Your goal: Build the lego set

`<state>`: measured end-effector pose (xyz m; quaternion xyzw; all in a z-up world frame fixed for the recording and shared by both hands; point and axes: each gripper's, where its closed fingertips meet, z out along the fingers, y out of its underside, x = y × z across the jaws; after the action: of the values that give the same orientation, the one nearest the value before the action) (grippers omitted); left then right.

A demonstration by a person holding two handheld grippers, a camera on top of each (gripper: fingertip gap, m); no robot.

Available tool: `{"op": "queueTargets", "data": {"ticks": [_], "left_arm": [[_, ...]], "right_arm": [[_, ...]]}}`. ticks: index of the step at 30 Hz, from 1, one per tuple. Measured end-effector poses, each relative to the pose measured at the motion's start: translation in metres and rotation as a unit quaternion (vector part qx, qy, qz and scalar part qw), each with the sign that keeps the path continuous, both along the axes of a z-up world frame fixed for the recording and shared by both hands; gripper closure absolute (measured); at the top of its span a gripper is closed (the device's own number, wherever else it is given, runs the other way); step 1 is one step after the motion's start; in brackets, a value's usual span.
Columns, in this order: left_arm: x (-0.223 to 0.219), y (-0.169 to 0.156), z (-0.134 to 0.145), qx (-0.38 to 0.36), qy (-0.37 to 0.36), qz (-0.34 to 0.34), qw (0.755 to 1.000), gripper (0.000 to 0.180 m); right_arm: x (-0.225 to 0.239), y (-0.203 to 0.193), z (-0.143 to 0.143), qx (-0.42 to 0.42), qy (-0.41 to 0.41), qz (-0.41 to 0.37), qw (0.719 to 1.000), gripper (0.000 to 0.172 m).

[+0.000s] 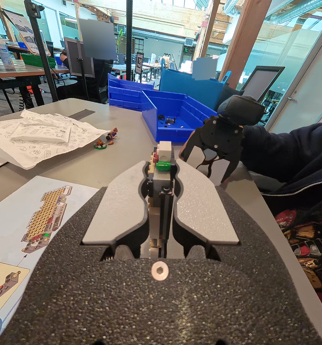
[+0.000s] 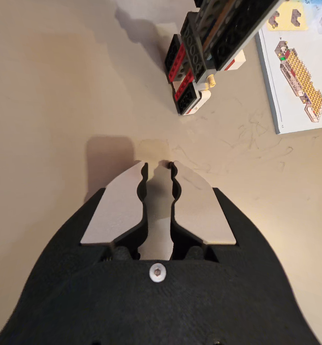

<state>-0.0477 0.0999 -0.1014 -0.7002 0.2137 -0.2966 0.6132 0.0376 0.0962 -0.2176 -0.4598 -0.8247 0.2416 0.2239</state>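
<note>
left claw (image 1: 161, 168): you're clamped on the brick model (image 1: 161, 186), sticking out past its tips | right claw (image 2: 159, 165): apart, empty, tips at table (image 2: 44, 93) | risk: long model could twist loose

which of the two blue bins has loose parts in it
The nearer blue bin, open toward the camera, holds small black and white parts; the farther blue bin behind shows none.

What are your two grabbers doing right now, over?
Left gripper clamped on brick build. Right gripper open, tips down at bare table. Blue bin beyond, nothing blocking.
</note>
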Motion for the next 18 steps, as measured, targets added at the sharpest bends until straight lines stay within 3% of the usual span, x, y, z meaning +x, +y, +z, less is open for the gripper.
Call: {"op": "queueTargets", "data": {"ticks": [1,18], "left_arm": [[-0.0001,0.0001,0.0000,0.000,-0.001,0.000,1.000,0.157],[0.0009,-0.0011,0.0002,-0.001,0.000,-0.002,1.000,0.157]], "right_arm": [[-0.0001,-0.0010,-0.0013,-0.007,-0.003,-0.003,1.000,0.149],[-0.0034,0.0014,-0.0065,-0.038,-0.026,-0.054,0.998,0.149]]}}
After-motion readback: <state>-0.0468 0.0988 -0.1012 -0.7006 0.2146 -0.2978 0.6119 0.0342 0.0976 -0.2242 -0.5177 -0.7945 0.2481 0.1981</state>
